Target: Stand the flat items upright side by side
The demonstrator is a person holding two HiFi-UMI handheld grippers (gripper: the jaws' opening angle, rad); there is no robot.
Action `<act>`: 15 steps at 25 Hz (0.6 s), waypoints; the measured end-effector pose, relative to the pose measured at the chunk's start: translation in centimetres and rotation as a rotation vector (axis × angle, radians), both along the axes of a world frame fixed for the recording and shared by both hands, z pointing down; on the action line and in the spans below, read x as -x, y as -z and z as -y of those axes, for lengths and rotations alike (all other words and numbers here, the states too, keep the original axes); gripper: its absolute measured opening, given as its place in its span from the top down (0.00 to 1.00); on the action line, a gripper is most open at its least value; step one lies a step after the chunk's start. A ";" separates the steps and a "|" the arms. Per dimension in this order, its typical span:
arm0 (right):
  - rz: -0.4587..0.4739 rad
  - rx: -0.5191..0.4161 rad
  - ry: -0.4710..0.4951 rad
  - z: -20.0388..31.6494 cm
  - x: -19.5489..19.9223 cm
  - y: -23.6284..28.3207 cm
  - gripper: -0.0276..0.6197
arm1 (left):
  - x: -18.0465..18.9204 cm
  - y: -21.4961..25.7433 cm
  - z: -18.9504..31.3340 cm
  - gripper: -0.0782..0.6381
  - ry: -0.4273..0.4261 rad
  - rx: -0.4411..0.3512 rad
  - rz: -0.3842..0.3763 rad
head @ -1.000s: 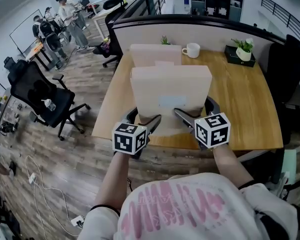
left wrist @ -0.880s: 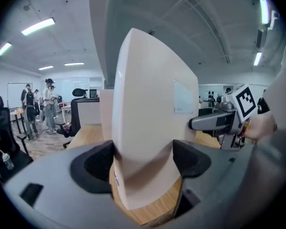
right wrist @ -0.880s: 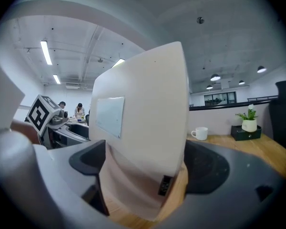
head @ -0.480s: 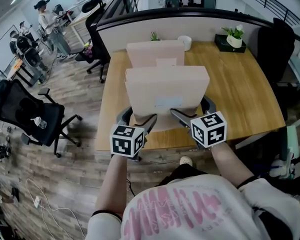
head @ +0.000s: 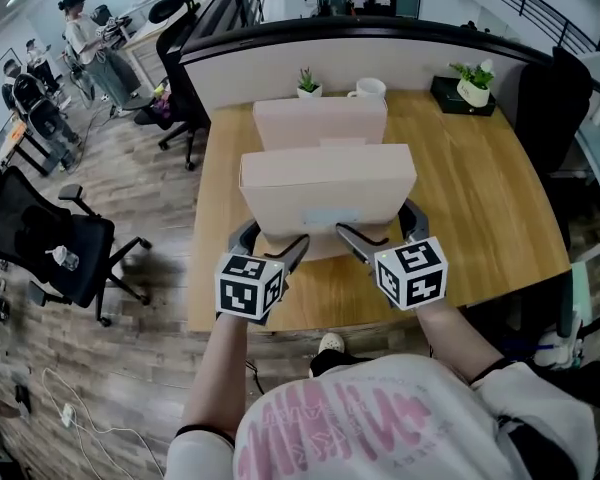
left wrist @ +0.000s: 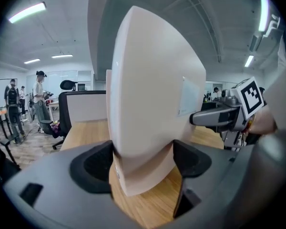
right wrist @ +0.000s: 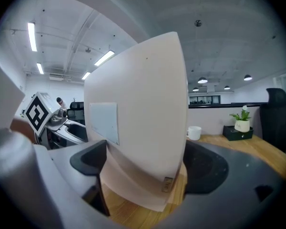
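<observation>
Two flat pale cardboard boxes stand upright on the wooden desk (head: 480, 208), one behind the other. The front box (head: 328, 193) carries a pale label and is clasped low at both ends. My left gripper (head: 272, 251) is shut on its left end, and the box (left wrist: 152, 94) fills the space between the pads (left wrist: 93, 166). My right gripper (head: 378, 236) is shut on its right end, where the box (right wrist: 143, 123) sits between both pads (right wrist: 205, 168). The rear box (head: 320, 123) stands free close behind. Whether the front box rests on the desk is hidden.
Along the desk's back edge are a small plant (head: 307, 81), a white mug (head: 368, 89) and a potted plant on a black box (head: 473, 90), before a partition (head: 380, 53). Office chairs (head: 40, 248) stand on the left floor, a black chair (head: 555, 98) to the right.
Both grippers have carried the front box from the desk's near edge farther in over the desk, toward the rear box. Their grip looks the same.
</observation>
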State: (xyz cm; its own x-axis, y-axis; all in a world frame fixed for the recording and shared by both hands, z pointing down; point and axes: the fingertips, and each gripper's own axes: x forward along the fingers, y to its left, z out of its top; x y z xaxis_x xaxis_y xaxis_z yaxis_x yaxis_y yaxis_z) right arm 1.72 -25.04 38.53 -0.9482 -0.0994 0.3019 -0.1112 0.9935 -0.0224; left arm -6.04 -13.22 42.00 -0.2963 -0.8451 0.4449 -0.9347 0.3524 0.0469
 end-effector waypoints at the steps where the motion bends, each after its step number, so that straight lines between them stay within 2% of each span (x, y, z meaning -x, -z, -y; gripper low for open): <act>1: 0.005 0.009 -0.009 0.2 0.5 0.0 0.19 | 0.6 0.1 0.3 0.34 -0.005 0.004 0.002; 8: 0.018 0.092 -0.051 1.8 3.1 -0.5 0.19 | 3.9 -0.7 2.2 0.33 -0.039 0.036 -0.016; 15: -0.008 0.053 -0.084 3.1 4.4 -0.8 0.19 | 5.4 -2.1 4.0 0.33 -0.076 0.040 -0.067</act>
State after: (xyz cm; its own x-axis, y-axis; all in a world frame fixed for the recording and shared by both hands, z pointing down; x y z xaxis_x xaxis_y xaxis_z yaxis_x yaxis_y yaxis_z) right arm -2.68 -28.11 39.35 -0.9347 -0.1618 0.3166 -0.1941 0.9783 -0.0731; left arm -11.45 -17.23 44.10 -0.2011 -0.8451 0.4954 -0.9539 0.2839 0.0971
